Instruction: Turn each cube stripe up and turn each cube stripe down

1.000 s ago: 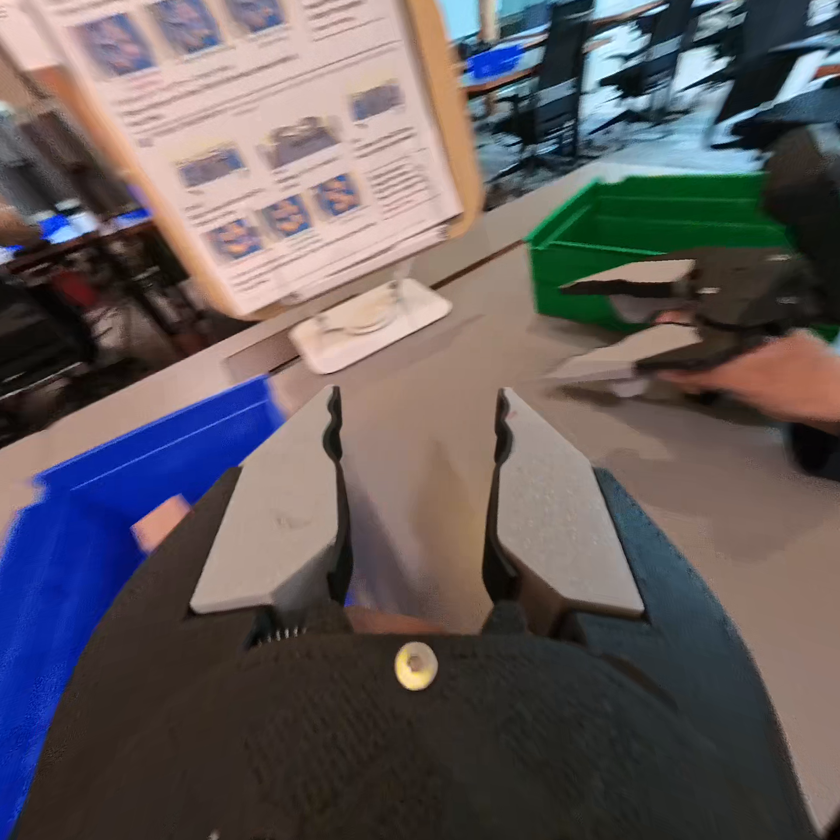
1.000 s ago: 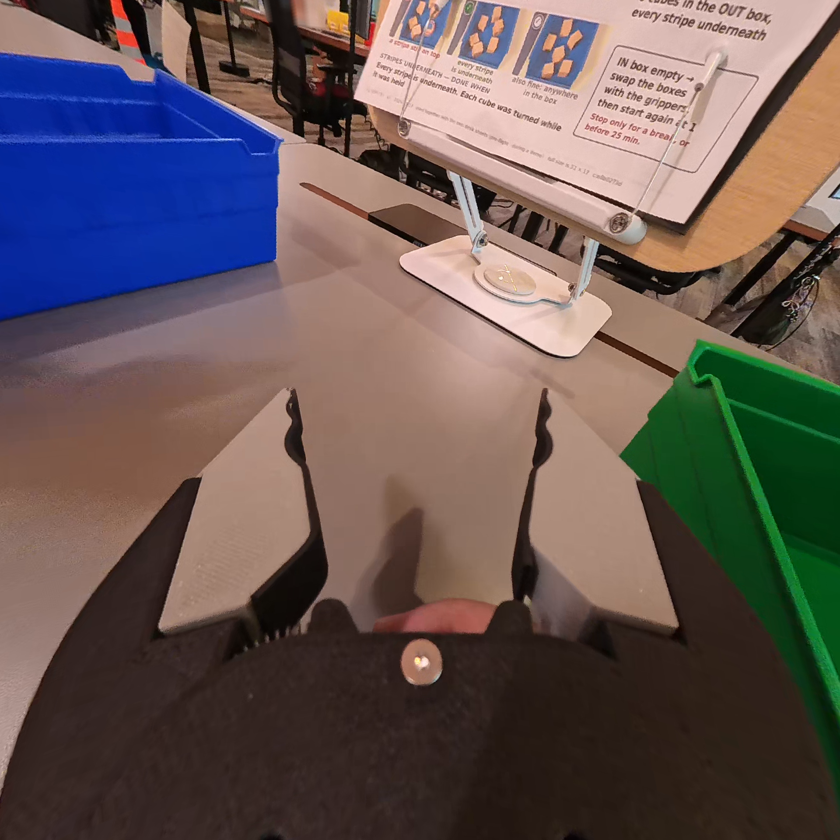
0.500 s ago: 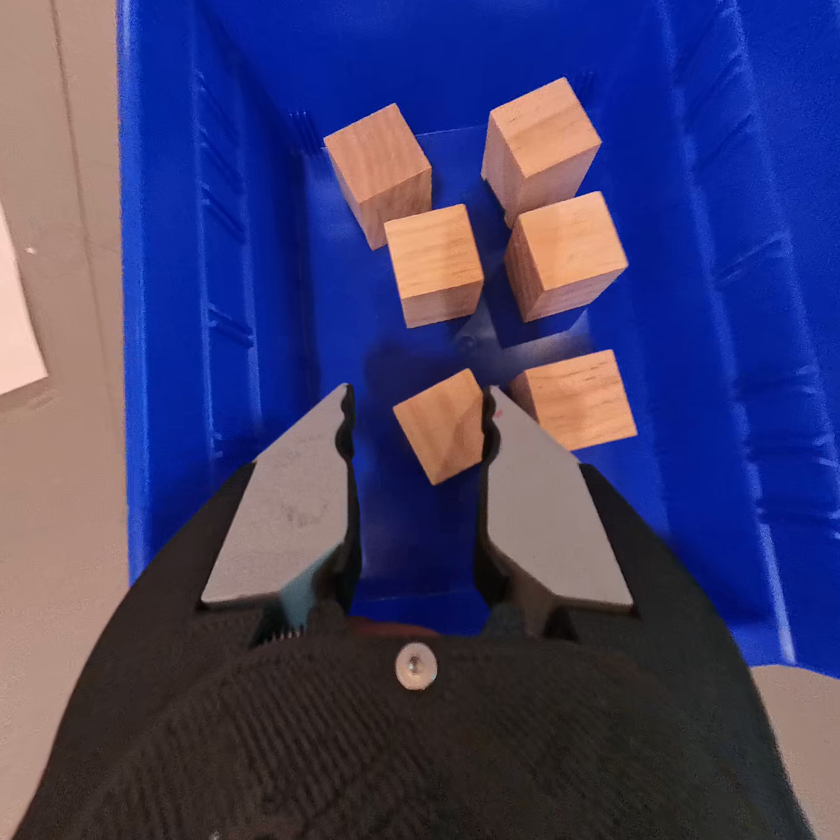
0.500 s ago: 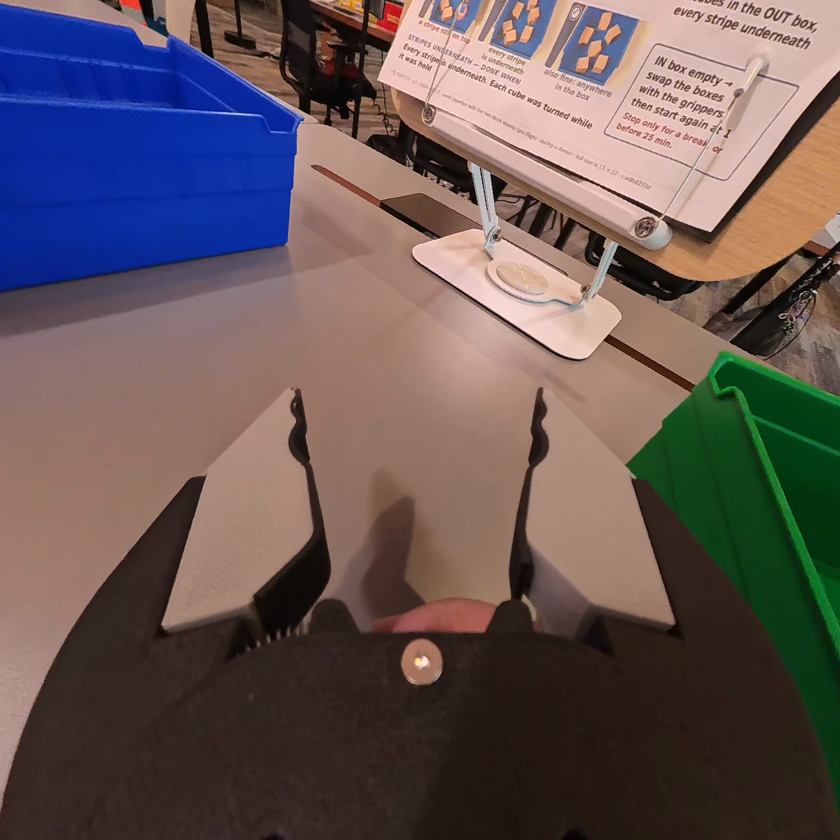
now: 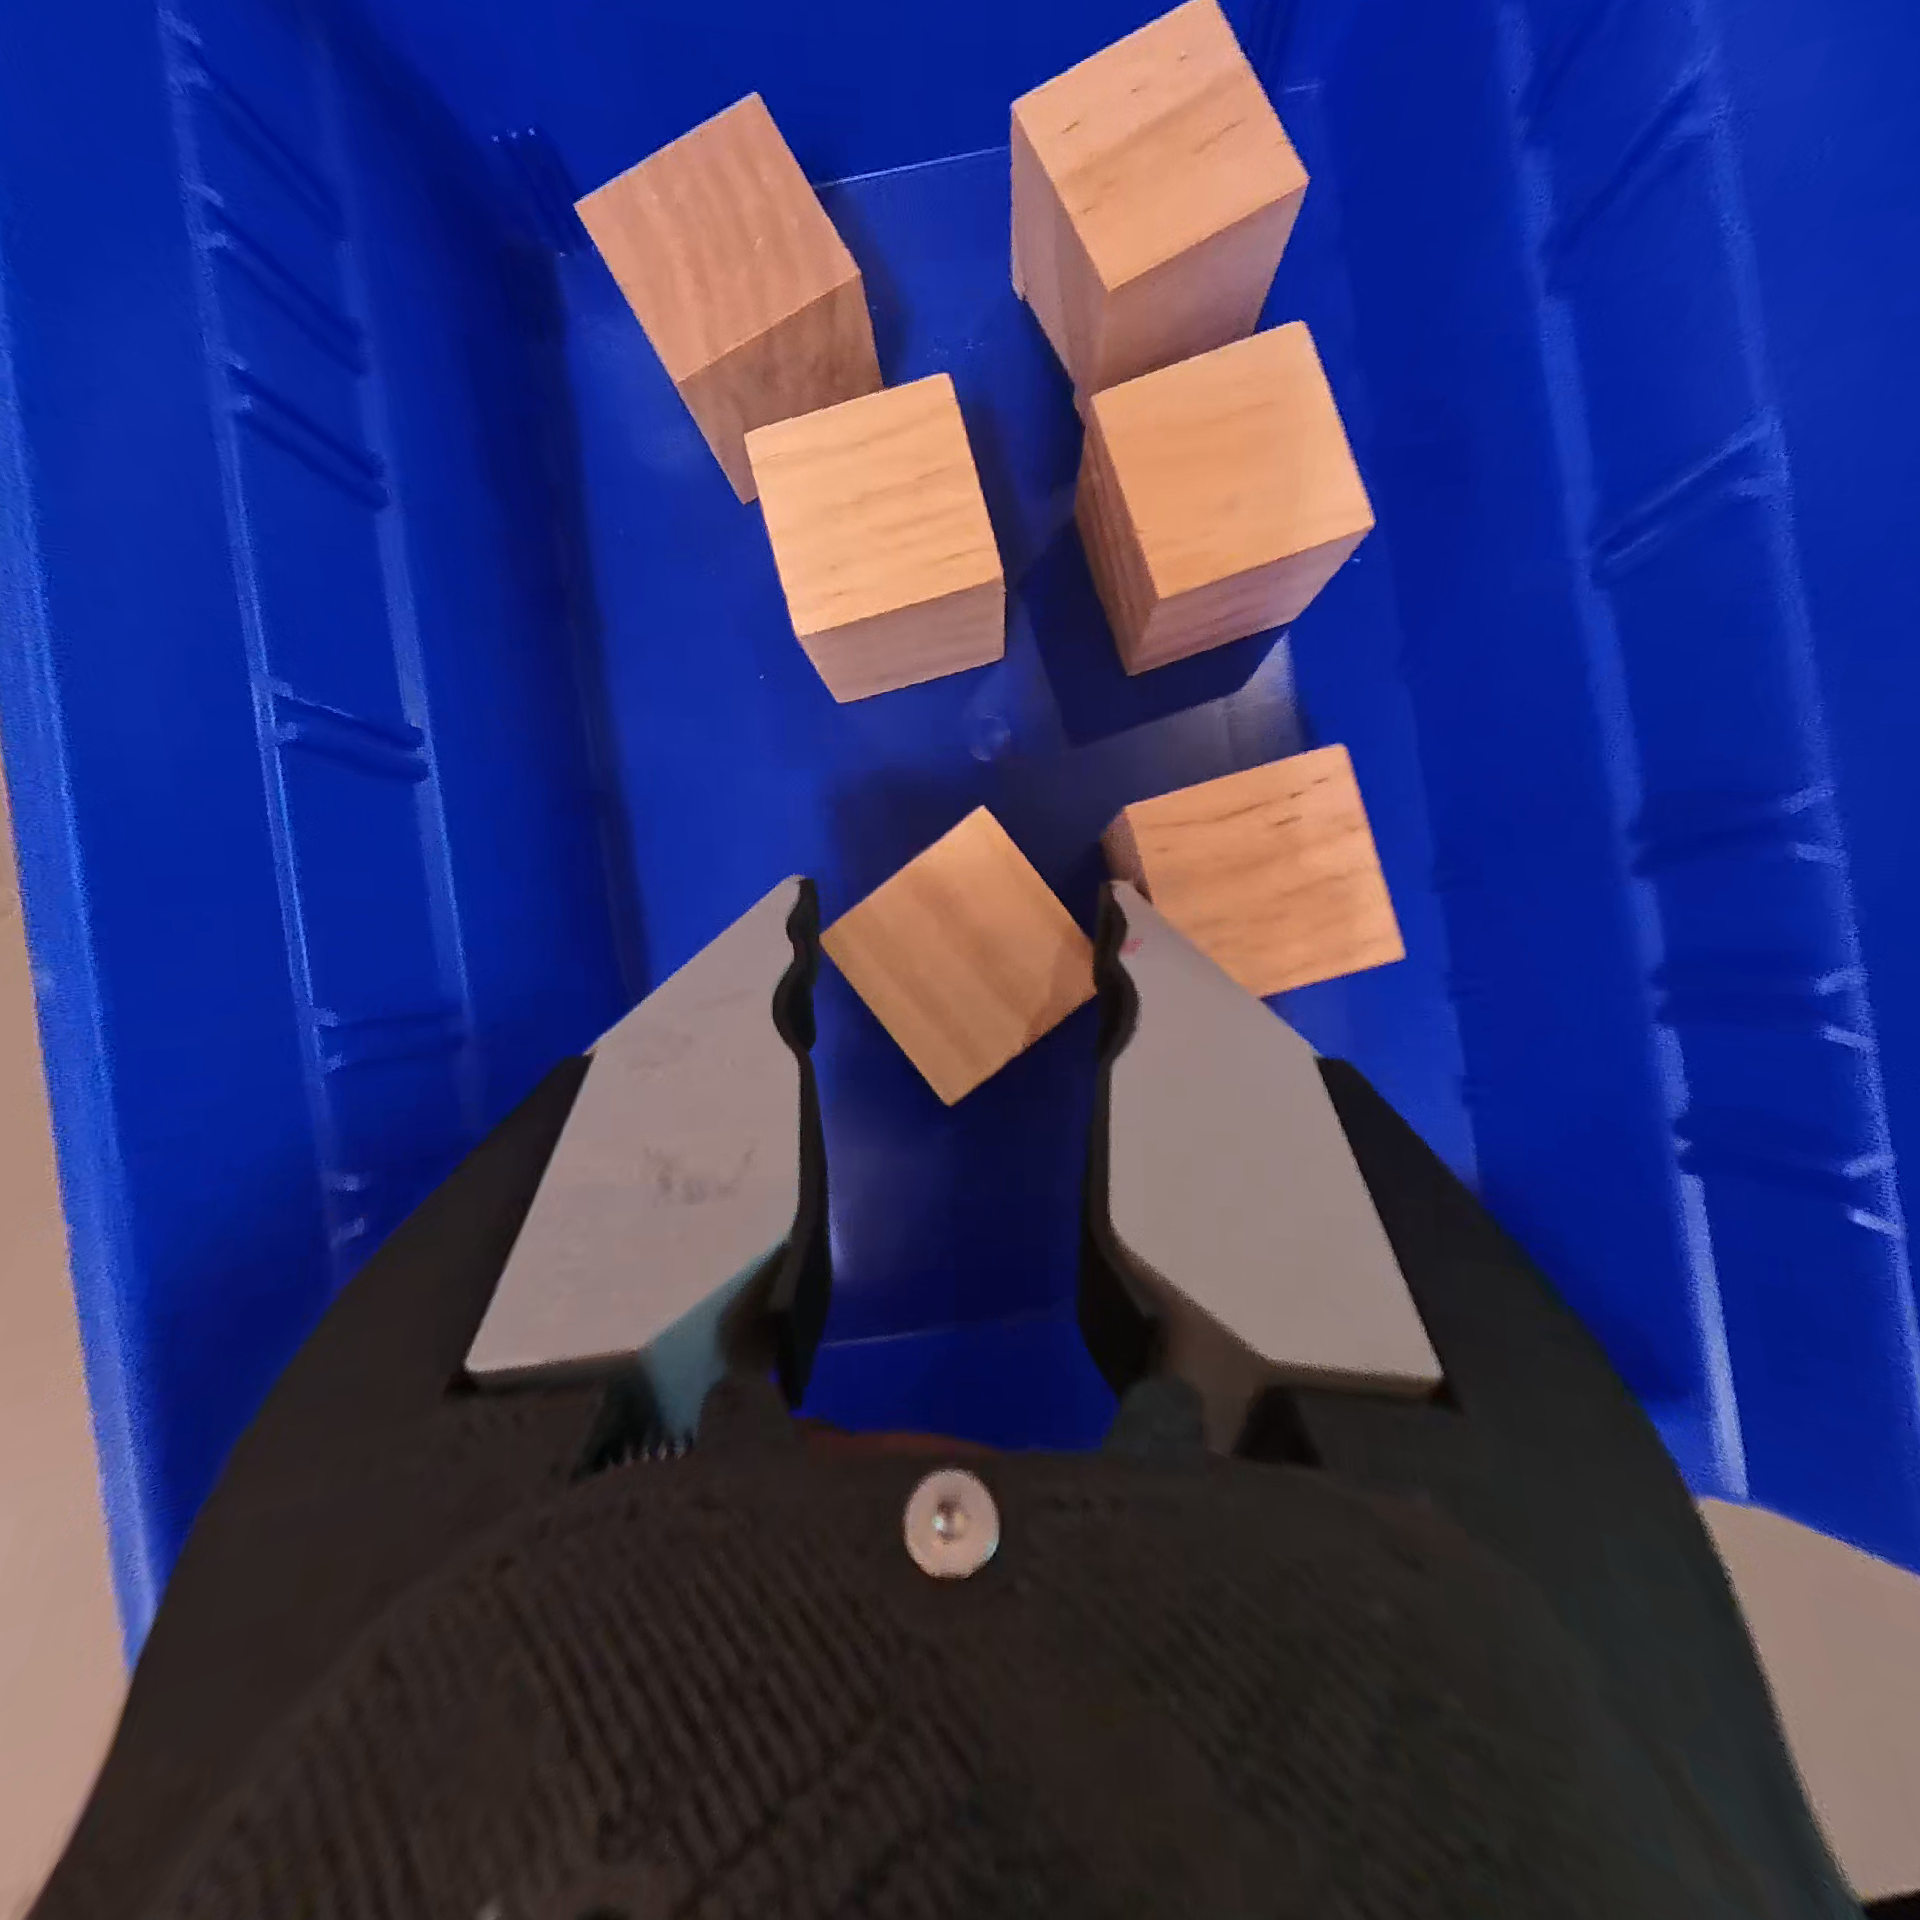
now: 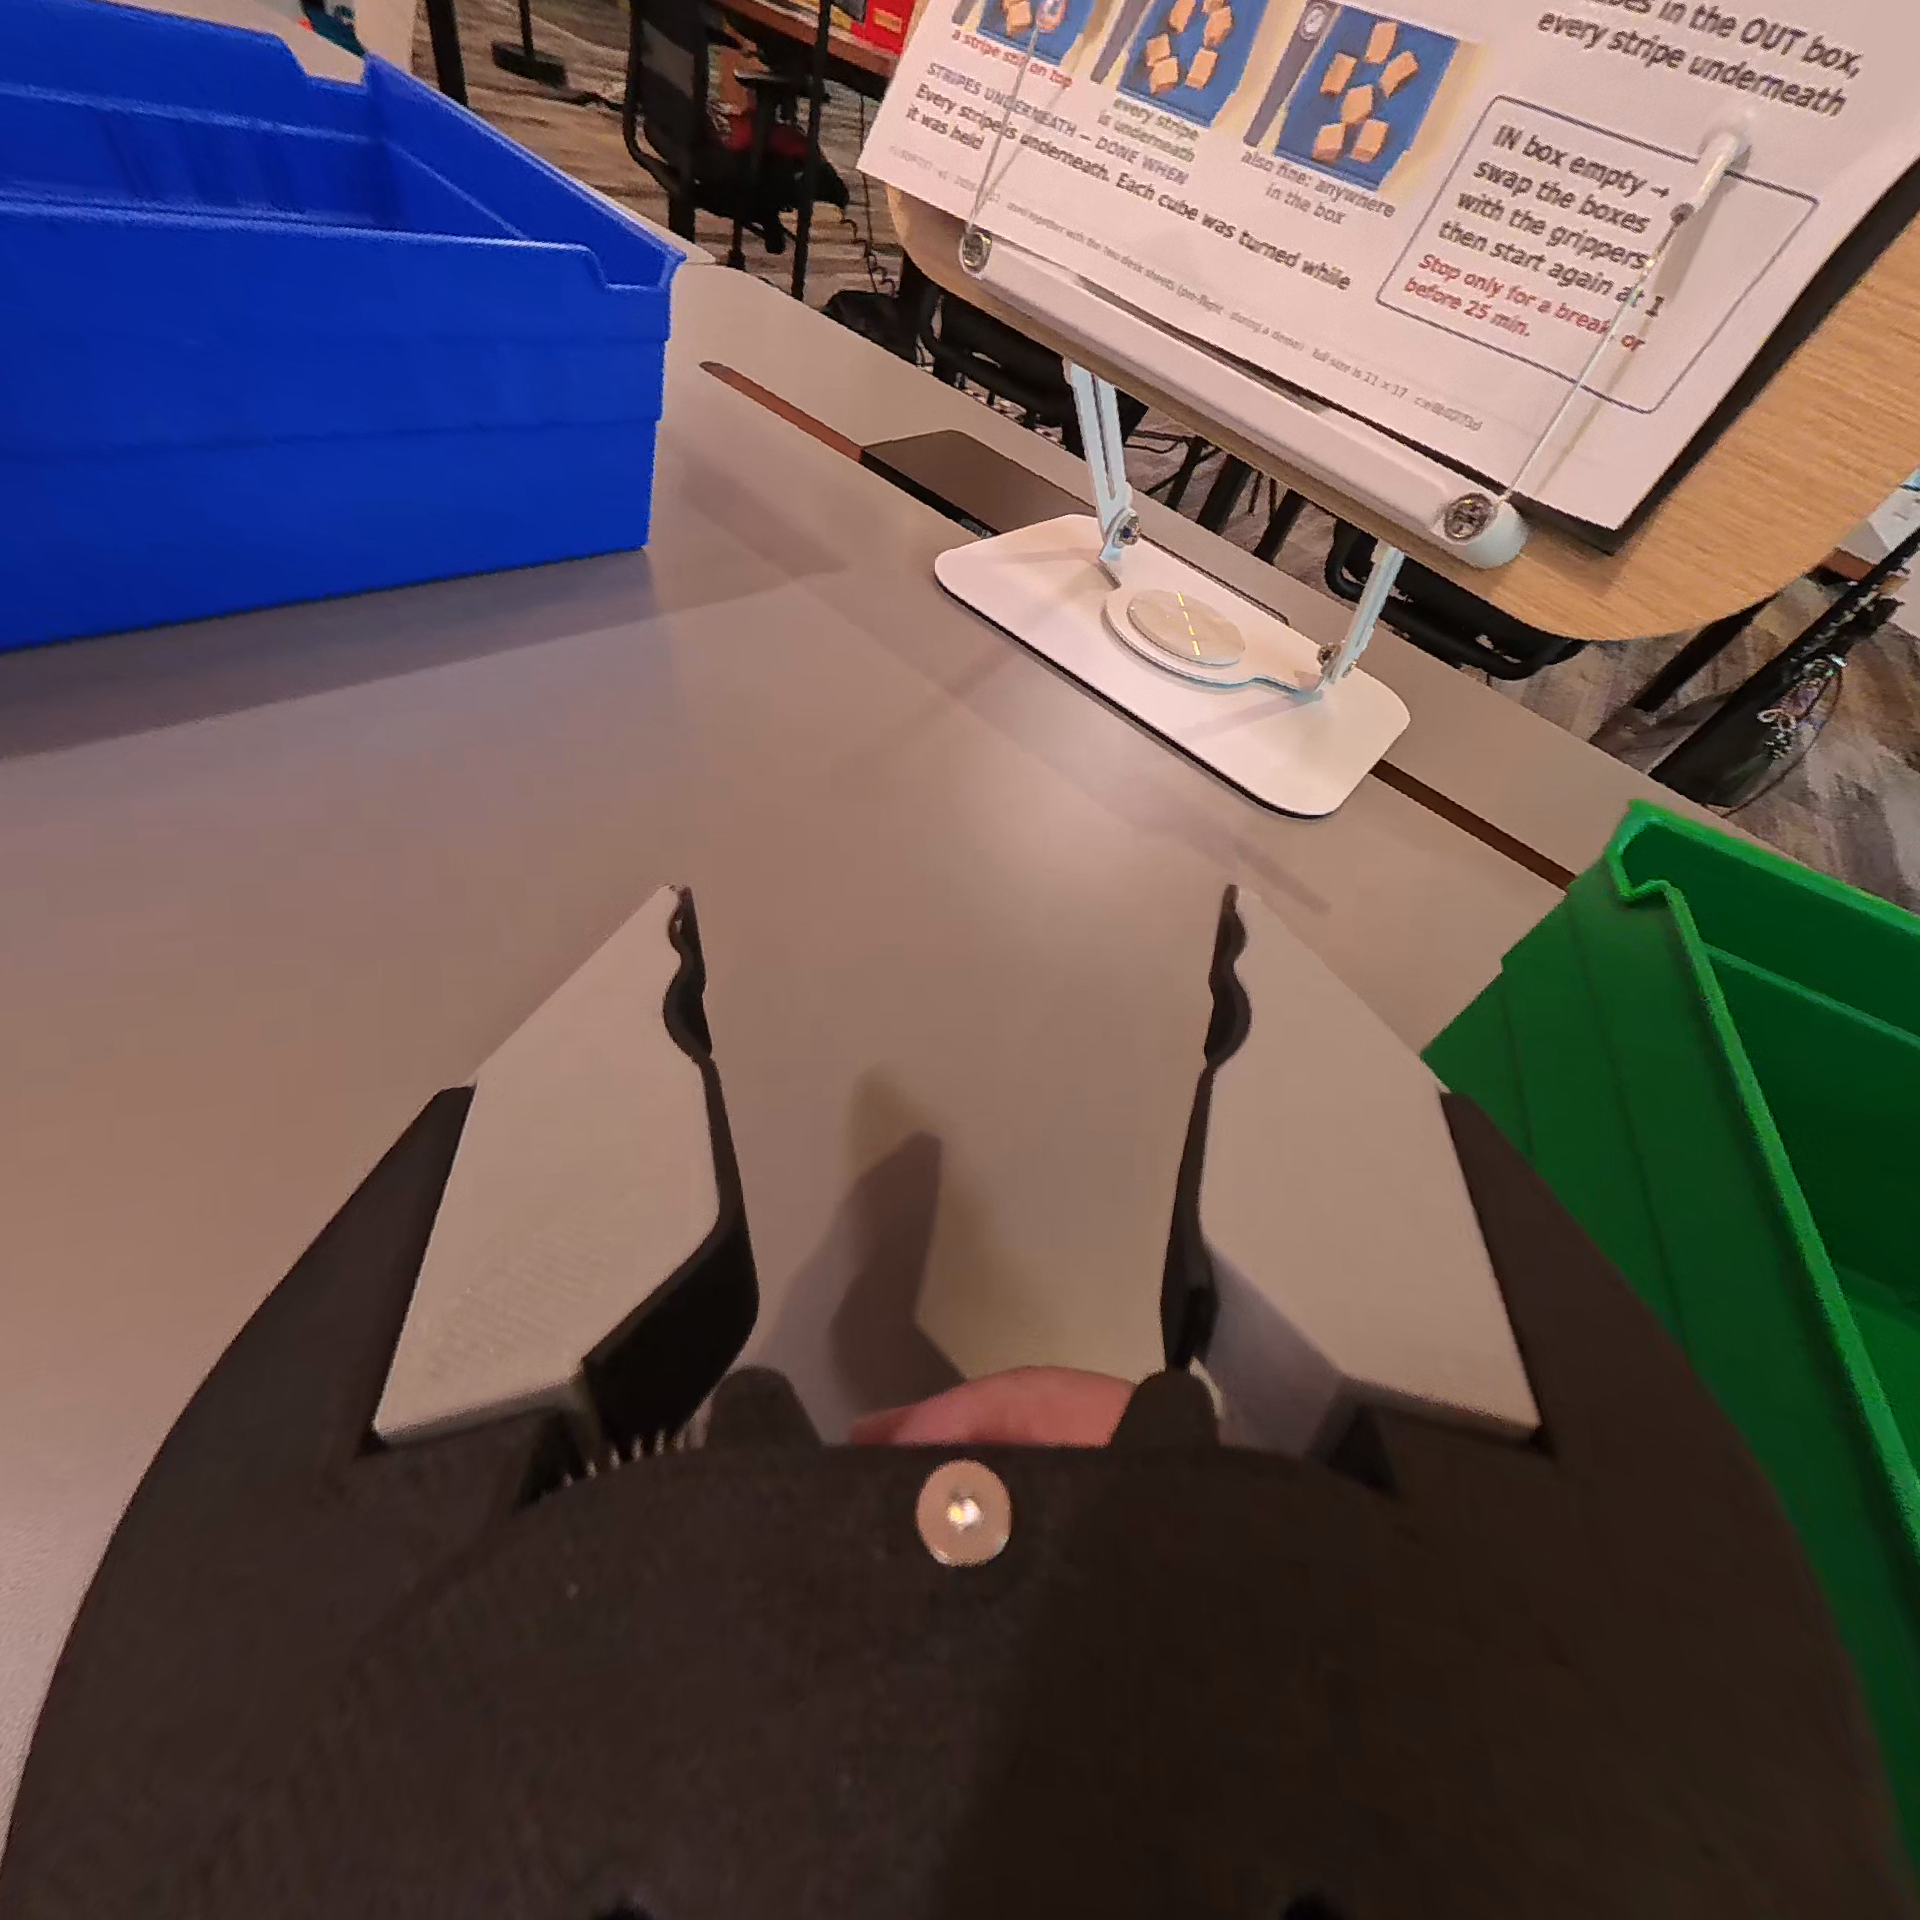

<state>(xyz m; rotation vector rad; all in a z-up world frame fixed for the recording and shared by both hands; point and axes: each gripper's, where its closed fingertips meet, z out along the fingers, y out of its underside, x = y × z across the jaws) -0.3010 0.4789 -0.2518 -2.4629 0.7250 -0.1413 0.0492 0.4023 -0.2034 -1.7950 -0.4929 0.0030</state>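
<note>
Left wrist view, left to right:

- Grey tabletop: a strip is seen at the left edge, outside the bin.
- Blue plastic bin: ribbed side walls; six plain wooden cubes are held on its floor. No stripe is seen on any visible face.
- Far-left wooden cube: set at the back, touching or just beside the mid-left wooden cube.
- Nearest wooden cube: turned corner-on, lying between the two grey fingers.
- Left gripper: black body, grey fingers; the jaws are spread, with each tip just beside a corner of the nearest cube. Contact cannot be told; no grasp is shown.
- Far-right wooden cube and mid-right wooden cube: placed one behind the other, close together.
- Near-right wooden cube: partly hidden behind the right fingertip.

Right wrist view, left to right:

- The blue bin: stood on the table at far left, well apart from this gripper.
- Right gripper: released, jaws wide, nothing between them; held over bare table.
- White document stand: a printed instruction sheet is carried on a wooden board.
- Green plastic bin: positioned at the right edge, just beside the right finger.
</note>
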